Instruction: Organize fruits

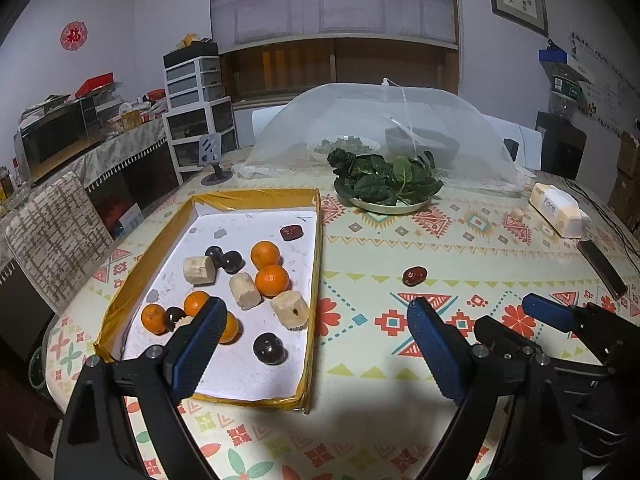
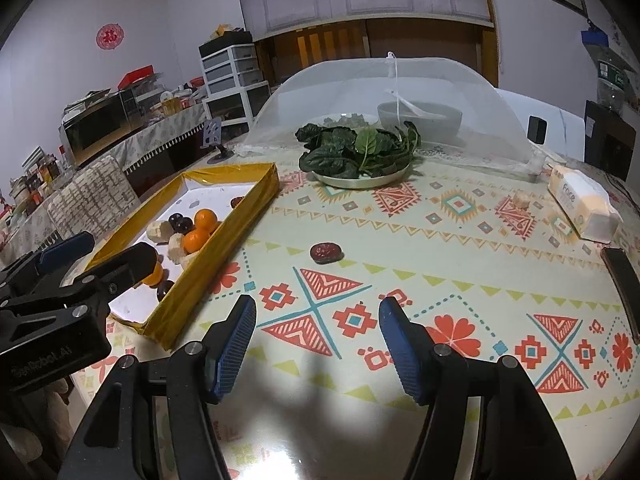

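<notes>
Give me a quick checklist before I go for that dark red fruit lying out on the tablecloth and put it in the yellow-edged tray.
1. Right gripper open and empty: ok, nothing sits between its pads.
2. Dark red fruit reachable: ok, it lies alone on the tablecloth, ahead of the right gripper.
3. Path to the fruit clear: ok, only bare cloth in between.
4. Left gripper out of the way: ok, it is open and empty over the tray's near right edge.
5. Room in the tray: ok, bare white floor shows near a similar red fruit.
6. Small pale piece by the tissue pack: cannot tell whether it is fruit.
</notes>
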